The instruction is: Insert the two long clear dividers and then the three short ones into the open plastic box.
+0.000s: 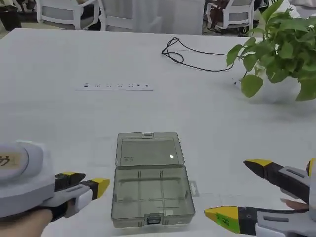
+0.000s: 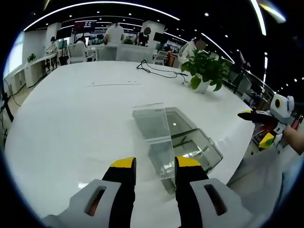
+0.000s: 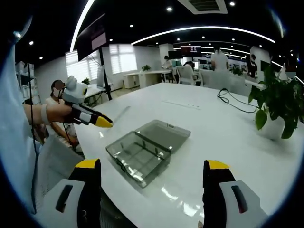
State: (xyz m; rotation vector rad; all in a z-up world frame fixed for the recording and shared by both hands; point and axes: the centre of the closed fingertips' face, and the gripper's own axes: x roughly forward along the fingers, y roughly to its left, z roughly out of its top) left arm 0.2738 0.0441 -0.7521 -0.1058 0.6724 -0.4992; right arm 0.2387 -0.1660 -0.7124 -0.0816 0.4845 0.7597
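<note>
Beside the open box (image 1: pixel 117 197), left gripper (image 2: pixel 156 164) pinching a clear divider (image 2: pixel 151 126), edges faint, right gripper (image 3: pixel 152 165) spread.

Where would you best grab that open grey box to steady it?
Probably the right side wall of the box, pinched from above by the open right claw, which is nearest. The lid lies flat behind and the latch sits in front, leaving the sides free; the left claw holds a clear divider.
</note>
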